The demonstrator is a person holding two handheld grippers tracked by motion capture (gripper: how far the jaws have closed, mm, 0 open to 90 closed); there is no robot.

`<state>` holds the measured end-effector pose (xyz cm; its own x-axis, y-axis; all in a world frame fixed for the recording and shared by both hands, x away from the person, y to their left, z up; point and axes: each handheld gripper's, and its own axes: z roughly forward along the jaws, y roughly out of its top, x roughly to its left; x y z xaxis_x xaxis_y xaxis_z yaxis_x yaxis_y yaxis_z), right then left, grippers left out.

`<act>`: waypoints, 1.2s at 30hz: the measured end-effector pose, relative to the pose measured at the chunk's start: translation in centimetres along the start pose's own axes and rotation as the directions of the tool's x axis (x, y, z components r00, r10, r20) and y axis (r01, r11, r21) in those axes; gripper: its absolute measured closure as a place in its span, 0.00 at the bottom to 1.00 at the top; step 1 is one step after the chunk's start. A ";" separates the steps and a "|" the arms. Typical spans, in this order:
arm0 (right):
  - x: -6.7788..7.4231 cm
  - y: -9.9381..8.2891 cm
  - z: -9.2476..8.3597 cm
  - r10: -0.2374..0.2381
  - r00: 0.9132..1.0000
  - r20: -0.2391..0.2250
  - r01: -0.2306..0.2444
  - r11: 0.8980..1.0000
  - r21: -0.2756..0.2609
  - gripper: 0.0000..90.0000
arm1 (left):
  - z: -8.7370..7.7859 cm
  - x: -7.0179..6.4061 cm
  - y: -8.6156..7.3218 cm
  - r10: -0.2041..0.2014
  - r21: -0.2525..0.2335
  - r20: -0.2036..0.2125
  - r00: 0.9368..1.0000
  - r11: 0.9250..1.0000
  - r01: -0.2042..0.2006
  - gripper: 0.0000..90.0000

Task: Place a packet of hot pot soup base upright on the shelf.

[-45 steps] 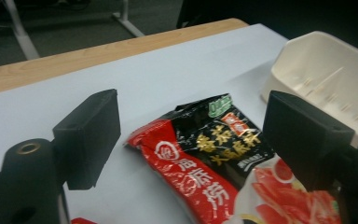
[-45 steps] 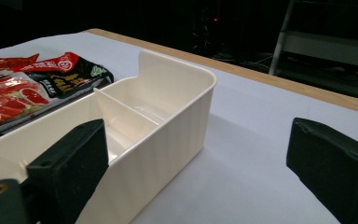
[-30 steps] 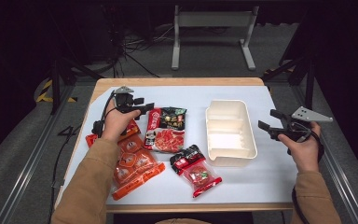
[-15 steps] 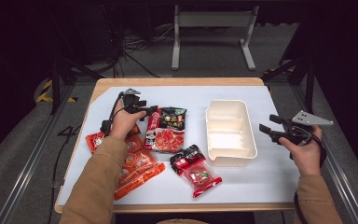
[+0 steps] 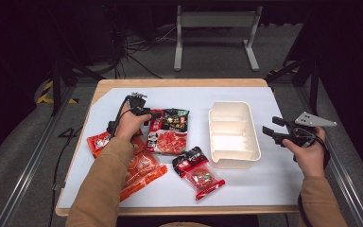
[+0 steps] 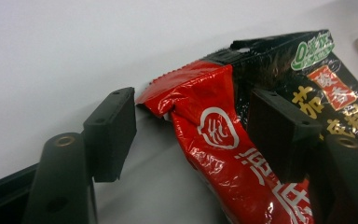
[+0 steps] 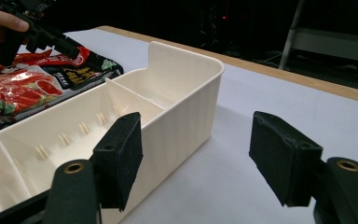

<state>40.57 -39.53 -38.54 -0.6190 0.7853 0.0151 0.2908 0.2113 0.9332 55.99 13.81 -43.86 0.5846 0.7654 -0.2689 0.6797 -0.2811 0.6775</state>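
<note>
A red-and-black noodle packet lies flat left of a cream divided tray. My left gripper is low over the packet's far left corner. In the left gripper view the red crimped corner lies between the jaws of this gripper; they have just been closing, and a gap shows at the left pad. My right gripper hovers right of the tray, jaws apart after closing somewhat, with nothing between them. The right gripper view has that gripper facing the tray's wall.
A small red-and-black packet lies near the front, left of the tray. Orange-red packets sit under my left forearm, another at the far left. The white mat's right edge runs under my right hand.
My left gripper has sunk and slid a little onto the noodle packet's corner. The right hand has held its place, and its jaws stand narrower than before.
</note>
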 end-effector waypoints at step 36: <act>0.0 0.2 -0.5 0.064 0.998 -0.022 -0.064 0.998 0.030 0.56 | -2.5 -1.8 1.1 -0.076 -0.059 0.086 0.993 0.995 0.081 0.95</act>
<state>40.25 -39.83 -38.16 -0.6147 0.7844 0.0829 0.3511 0.1780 0.9193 54.56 13.59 -40.95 0.5673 0.7320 -0.3772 0.6973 -0.1834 0.6929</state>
